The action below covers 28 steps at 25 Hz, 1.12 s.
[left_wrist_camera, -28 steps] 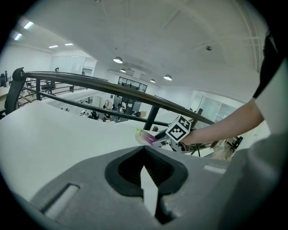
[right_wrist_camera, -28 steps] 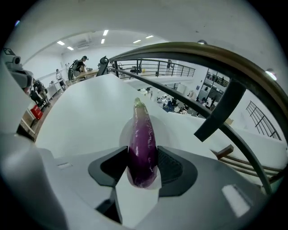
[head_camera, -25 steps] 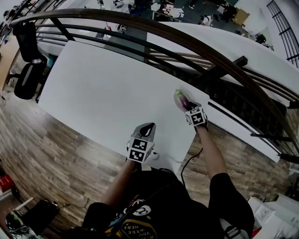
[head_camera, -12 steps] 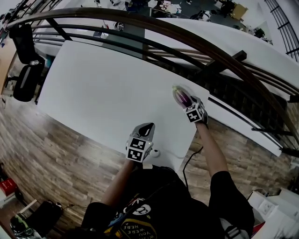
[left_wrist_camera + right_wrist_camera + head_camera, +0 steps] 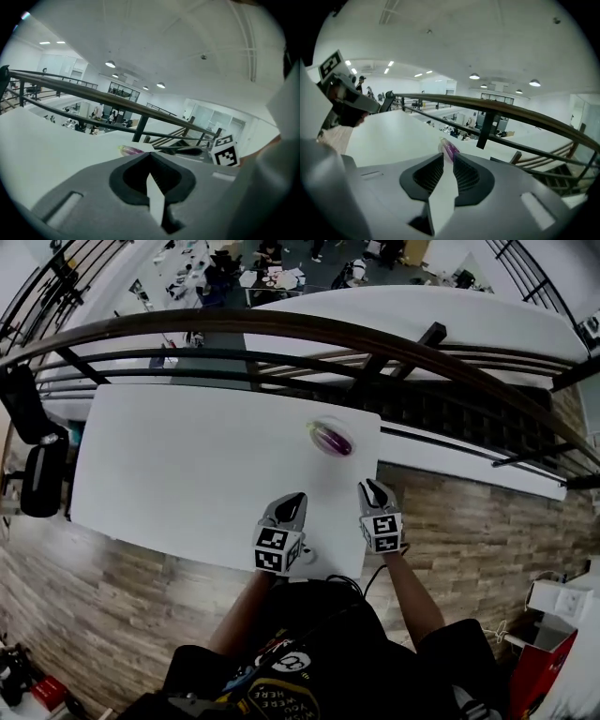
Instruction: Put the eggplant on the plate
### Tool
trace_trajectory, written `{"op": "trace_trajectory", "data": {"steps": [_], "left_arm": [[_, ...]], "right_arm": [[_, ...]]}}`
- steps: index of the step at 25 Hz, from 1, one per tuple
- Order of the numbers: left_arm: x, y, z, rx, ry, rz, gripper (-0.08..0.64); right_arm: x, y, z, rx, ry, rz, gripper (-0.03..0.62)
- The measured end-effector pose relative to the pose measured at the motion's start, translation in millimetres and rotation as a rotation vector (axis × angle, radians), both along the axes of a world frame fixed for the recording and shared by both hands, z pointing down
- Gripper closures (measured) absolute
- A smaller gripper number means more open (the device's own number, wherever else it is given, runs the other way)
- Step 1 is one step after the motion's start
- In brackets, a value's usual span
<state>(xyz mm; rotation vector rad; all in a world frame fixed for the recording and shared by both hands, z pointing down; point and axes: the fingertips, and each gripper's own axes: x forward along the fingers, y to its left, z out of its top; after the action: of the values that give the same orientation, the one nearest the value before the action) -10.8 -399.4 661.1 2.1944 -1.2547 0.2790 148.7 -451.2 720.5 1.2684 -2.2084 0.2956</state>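
Observation:
The purple eggplant [image 5: 334,438] lies on a clear plate [image 5: 316,426] near the far right corner of the white table [image 5: 187,465], with nothing holding it. My right gripper [image 5: 368,486] is well back from the plate, near the table's front right edge. Its jaws are closing, a narrow gap remains, and nothing is between them. In the right gripper view the eggplant [image 5: 451,149] shows just beyond the gripper [image 5: 448,155]. My left gripper [image 5: 295,496] hovers over the front edge with its tips together and empty. The left gripper view [image 5: 150,154] shows the eggplant [image 5: 132,150] far ahead.
A dark curved railing [image 5: 281,324] runs just past the table's far edge, with a lower floor beyond it. A black office chair [image 5: 37,474] stands left of the table. Wooden floor [image 5: 469,521] lies to the right and in front.
My right gripper has let go of the eggplant on the plate and drawn back toward the front edge, rising as it went. The left gripper has barely moved.

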Motion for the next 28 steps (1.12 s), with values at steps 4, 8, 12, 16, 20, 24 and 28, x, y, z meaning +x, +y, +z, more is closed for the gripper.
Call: {"op": "trace_trajectory", "data": {"steps": [4,8,12,16,20,24,28], "left_arm": [[17.1,12.6,-30.6,0.087,-0.019,0.109,0.555],[39.5,23.3,-52.4,0.167,-0.046,0.132,0.555],[60.4,33.6,-59.5,0.184,-0.058,0.184,0.555],[69.6,40.5,-57.6,0.185,-0.089,0.223,0.555],[72.4,44.1,-56.1,0.188,-0.102,0.230,0.555],[71.3,45.0,-56.0,0.191,-0.112,0.221,0.555],[75.3,45.2,-59.9,0.197,-0.114,0.213,0.555]], "right_arm": [[-6.5,51.5,-56.8,0.075,-0.164,0.142,0.579],[3.0,84.8,-95.9,0.095,-0.291,0.243,0.591],[0.8,108.4,-109.1,0.089,-0.360,0.278,0.591],[-7.5,116.9,-108.2,0.075,-0.398,0.259,0.591],[-12.3,116.8,-110.7,0.086,-0.404,0.220,0.591],[-16.4,113.6,-116.5,0.094,-0.405,0.187,0.591],[-17.1,114.0,-119.6,0.096,-0.405,0.159,0.591]]}}
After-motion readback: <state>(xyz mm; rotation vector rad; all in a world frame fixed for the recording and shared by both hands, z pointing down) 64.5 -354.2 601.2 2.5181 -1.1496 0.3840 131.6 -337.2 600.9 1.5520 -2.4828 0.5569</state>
